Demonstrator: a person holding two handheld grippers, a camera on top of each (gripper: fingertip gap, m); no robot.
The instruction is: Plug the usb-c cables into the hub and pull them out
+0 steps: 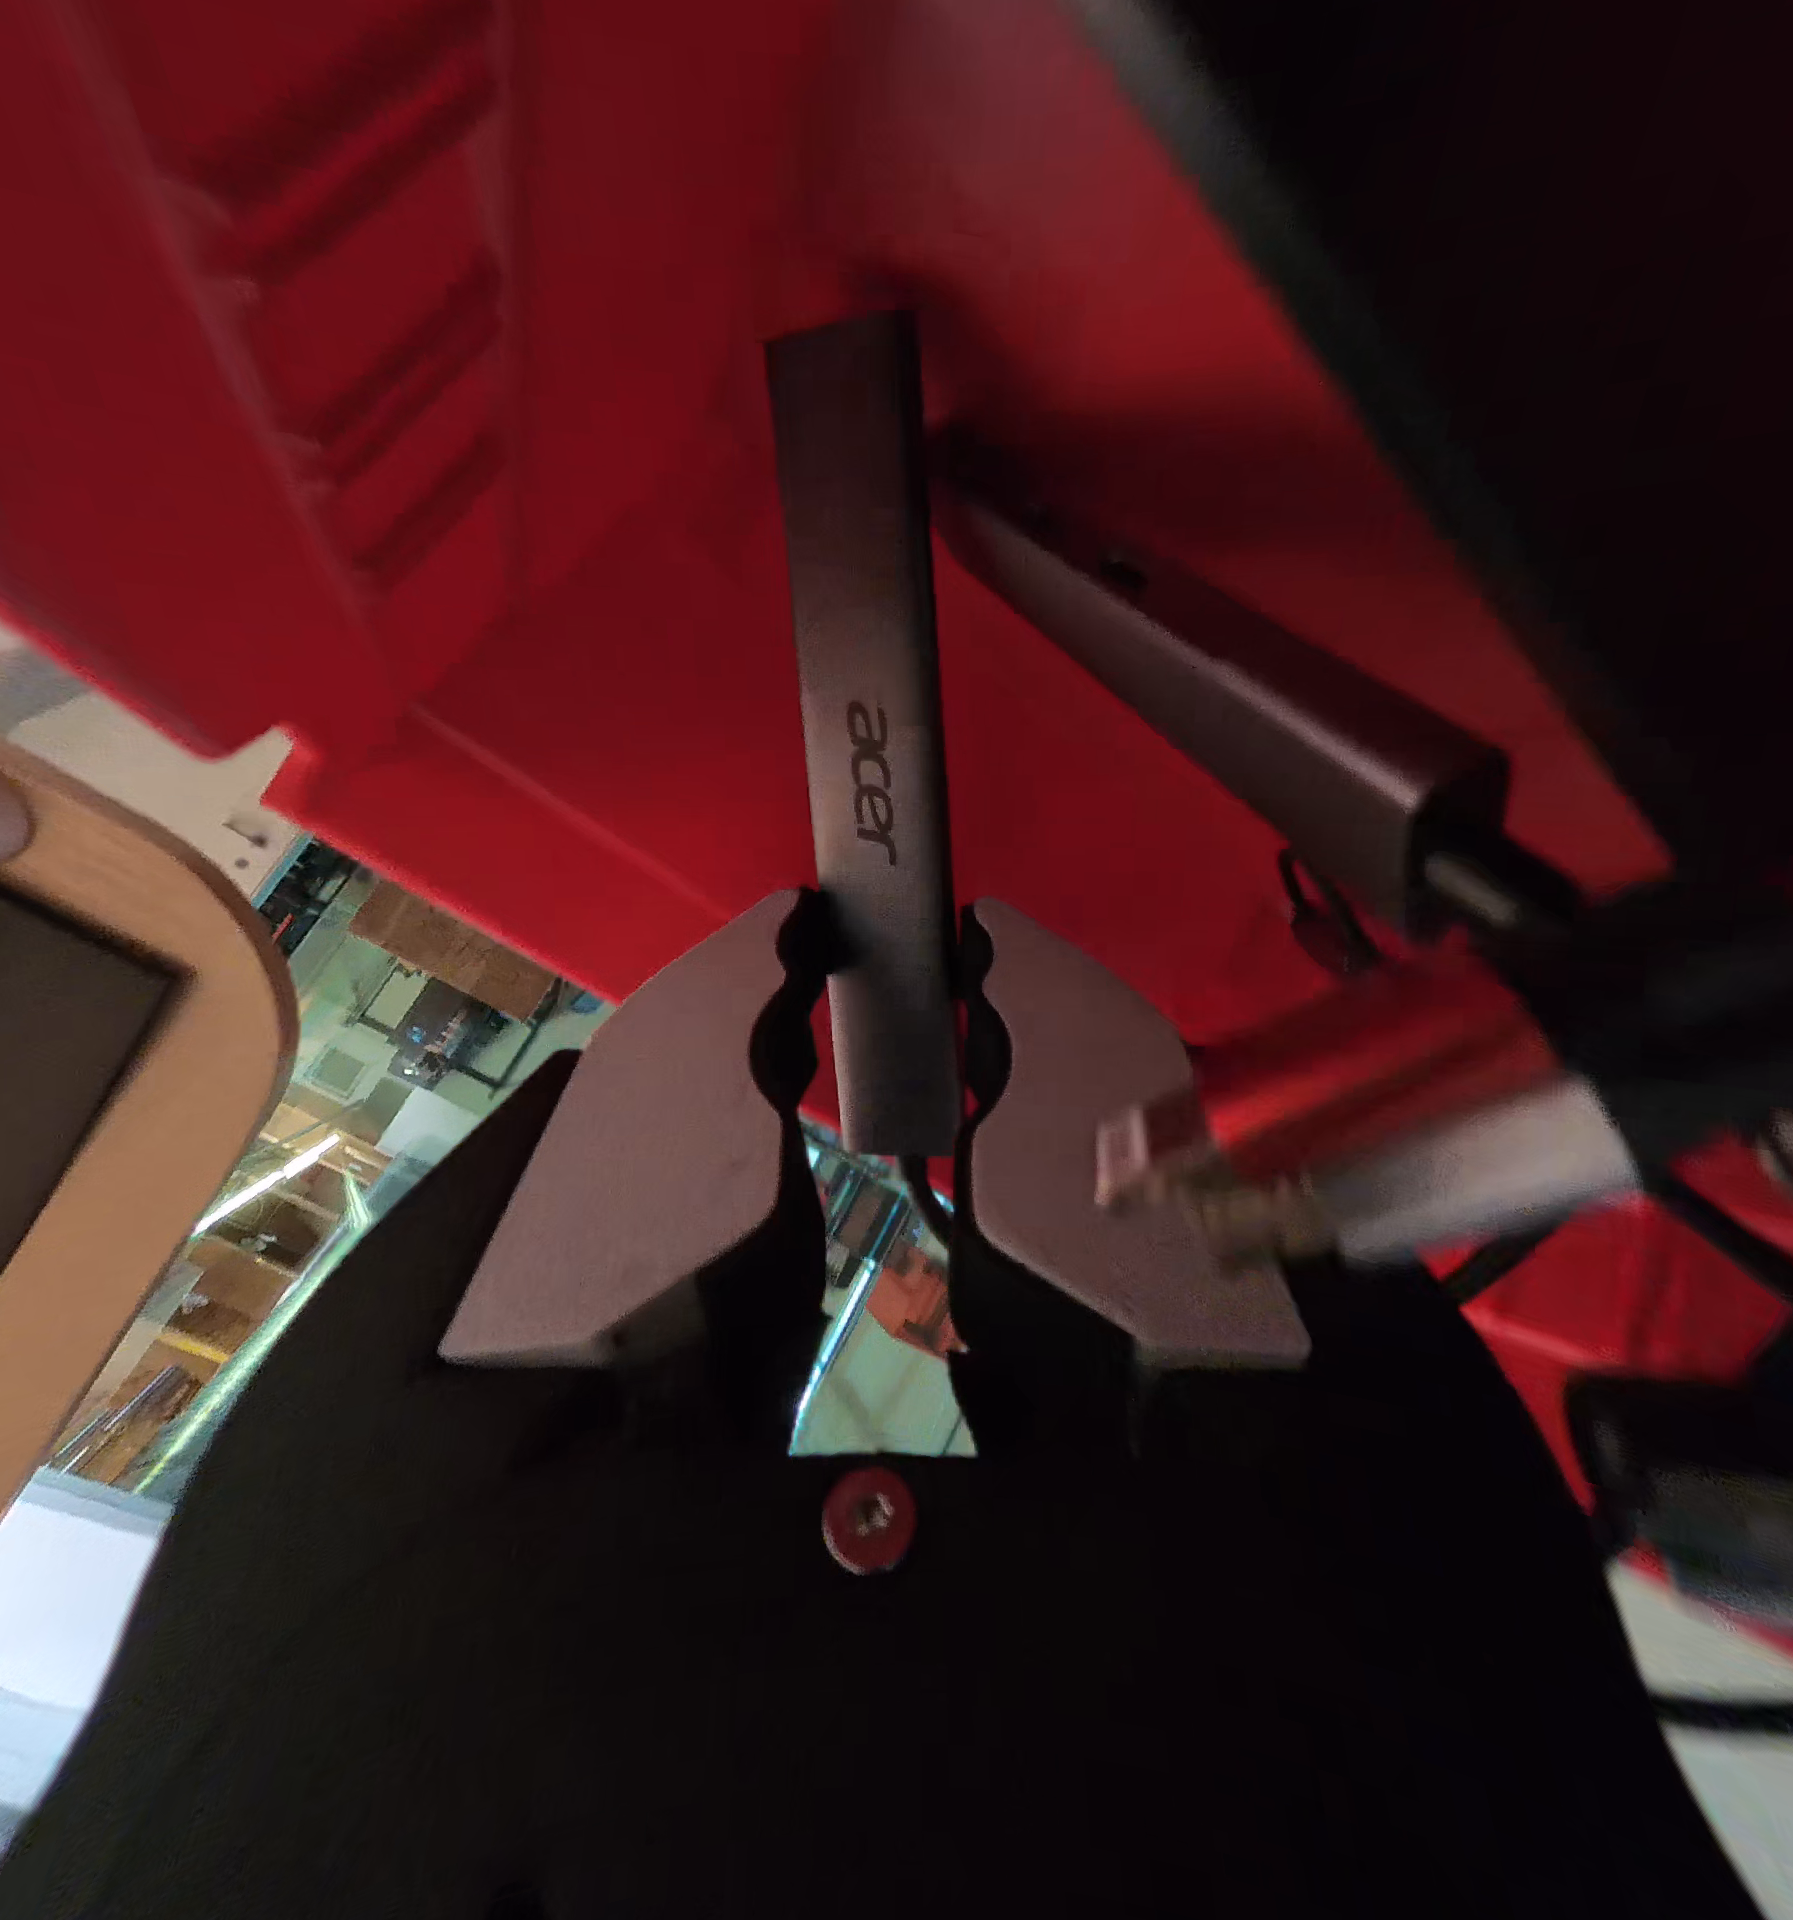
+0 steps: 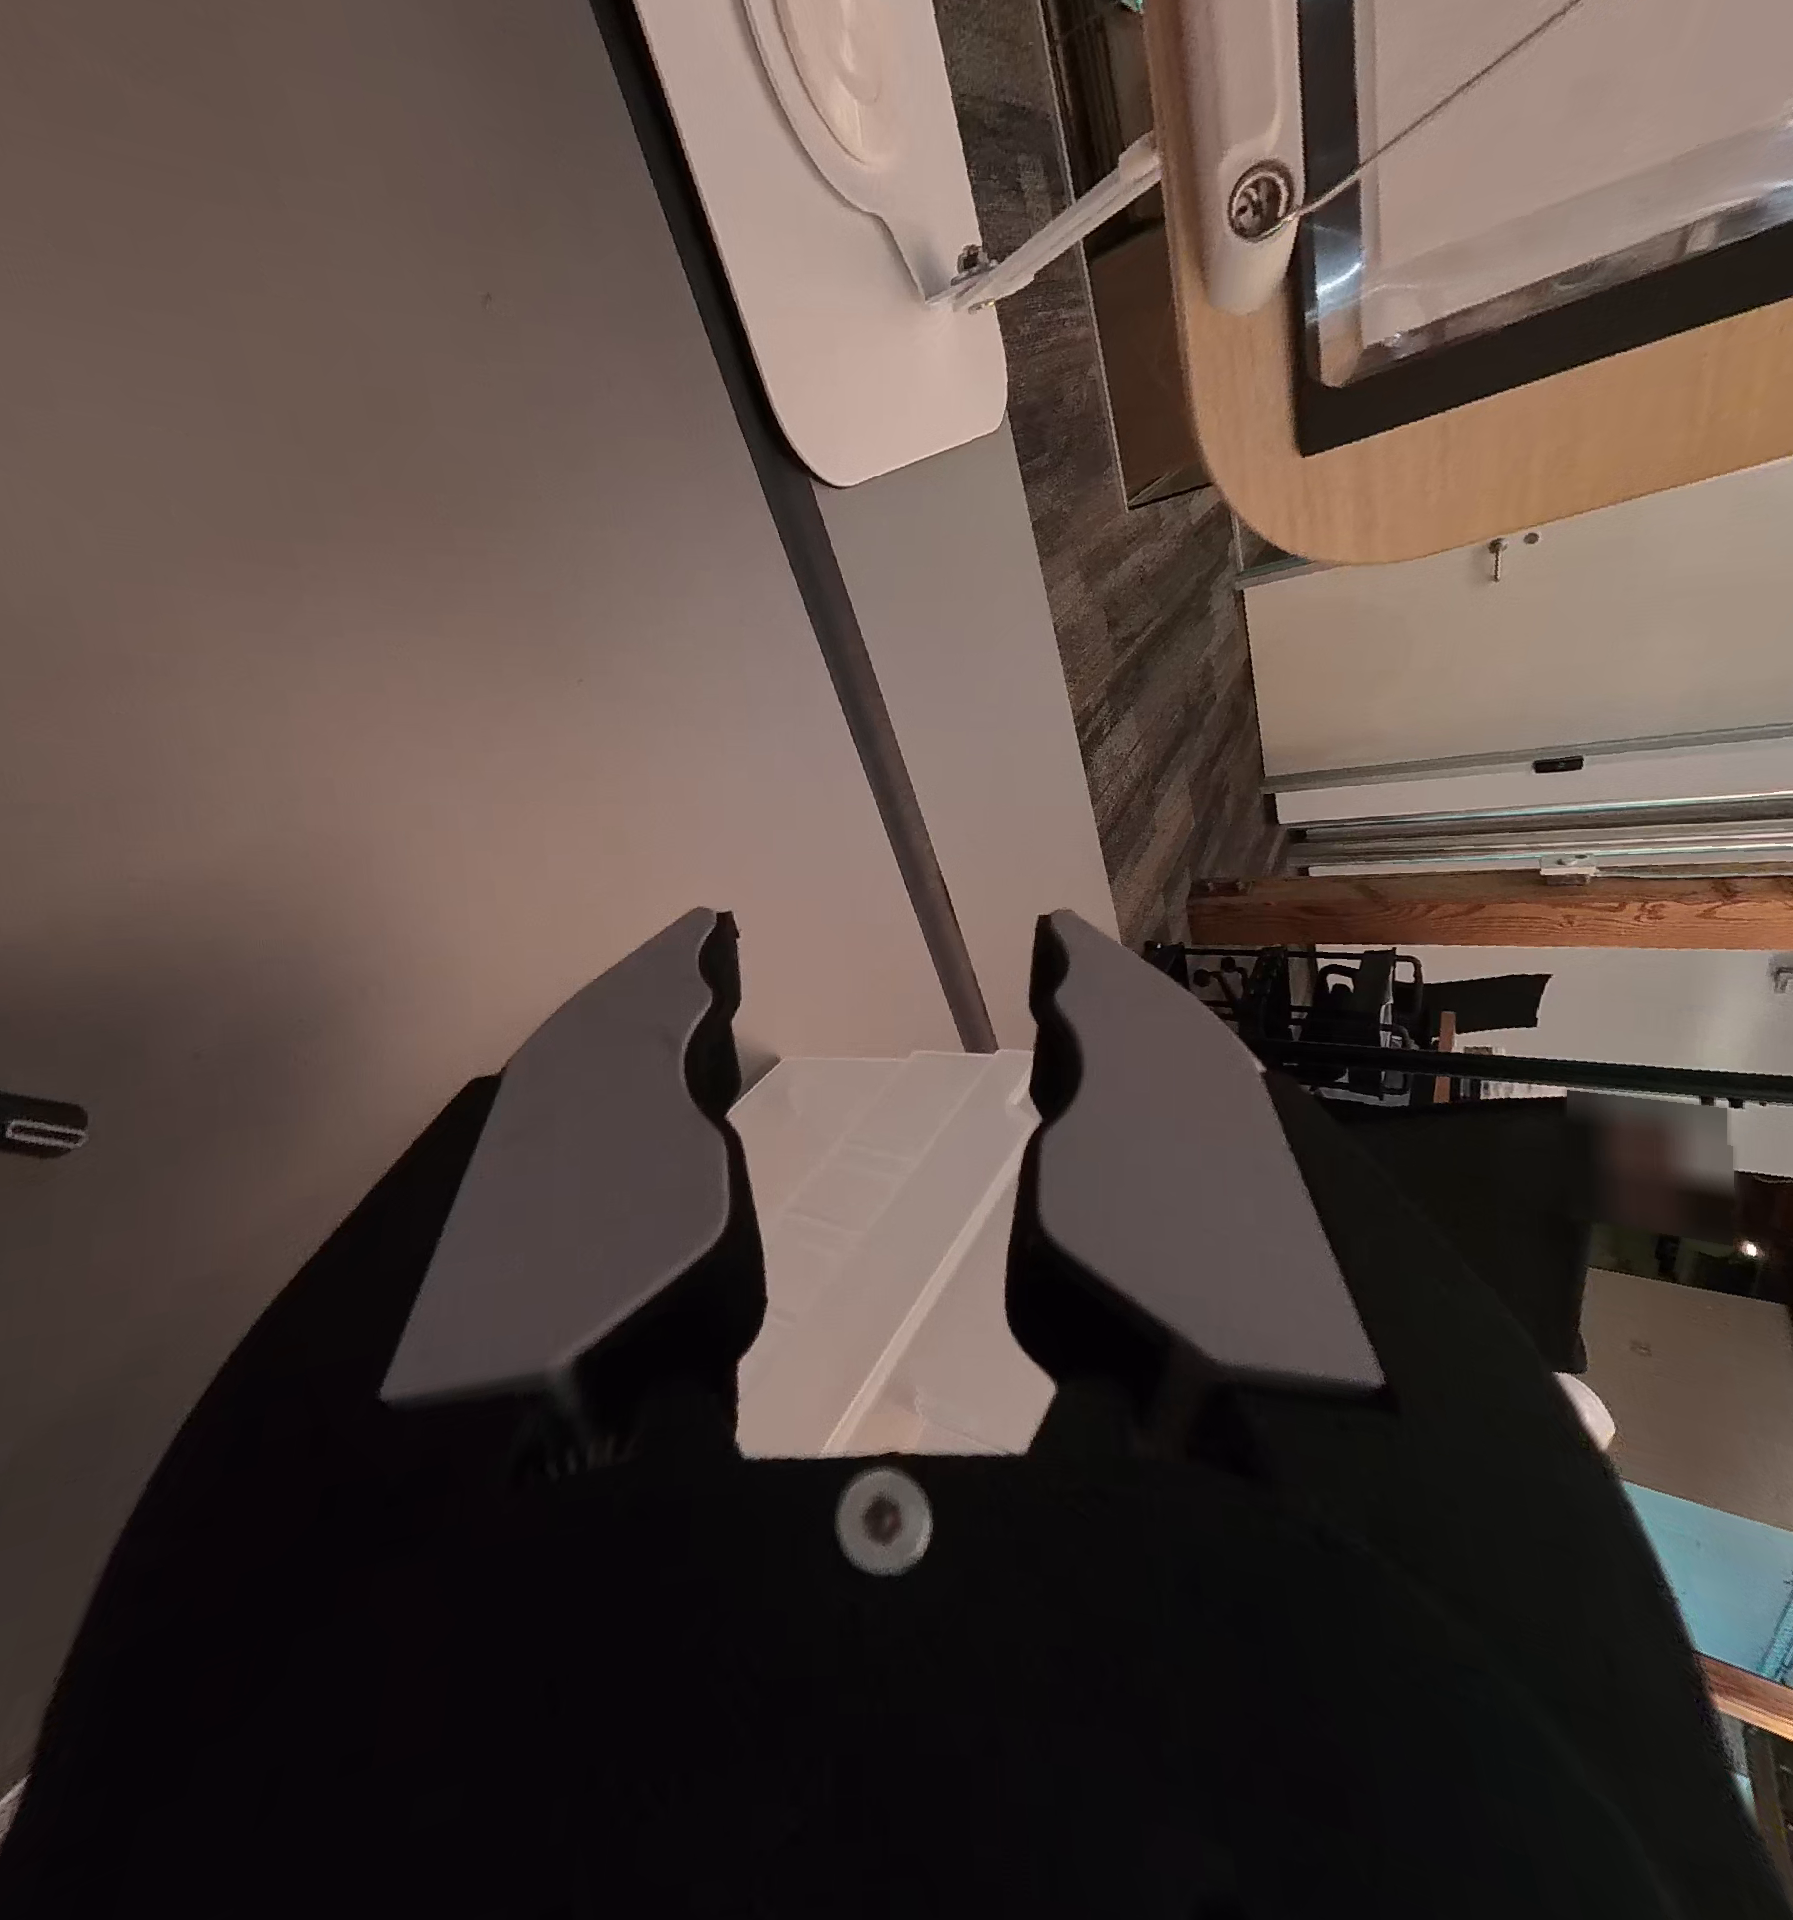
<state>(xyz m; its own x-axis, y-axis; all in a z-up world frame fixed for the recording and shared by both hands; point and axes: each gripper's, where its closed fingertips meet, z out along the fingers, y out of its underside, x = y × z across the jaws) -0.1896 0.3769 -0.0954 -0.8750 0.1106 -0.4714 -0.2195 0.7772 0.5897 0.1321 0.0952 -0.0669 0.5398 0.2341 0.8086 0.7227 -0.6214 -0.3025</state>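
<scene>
Left wrist view: the left gripper (image 1: 887,940) is clamped on the near end of a slim grey hub (image 1: 866,665). The hub runs straight away from the camera between the two fingers (image 1: 663,1122), and both inner pads press its long sides. A thin dark cord (image 1: 931,1195) leaves the hub's near end and drops behind the fingers. The far end of the hub points at the underside of a red bin (image 1: 580,416), which fills the upper part of the view; contact between the two cannot be told.

Right of the hub lies a second grey adapter (image 1: 1224,675), tilted, with a dark plug (image 1: 1474,894) at its near-right end. Whether it touches the hub cannot be told. Nearer, at right, is a blurred metal connector (image 1: 1152,1153). Whether it belongs to a usb-c cable cannot be told.

Right wrist view: the right gripper (image 2: 884,940) has its fingers well apart and holds nothing. Between them a white plastic tray (image 2: 871,1226) shows, lying on the grey counter (image 2: 352,623). At the left edge a usb-c plug (image 2: 35,1132) lies on the counter, its open metal end facing right, well apart from the gripper. A white board (image 2: 871,312) rests at the far edge of the counter. To the far right is a wooden table (image 2: 1474,457).
</scene>
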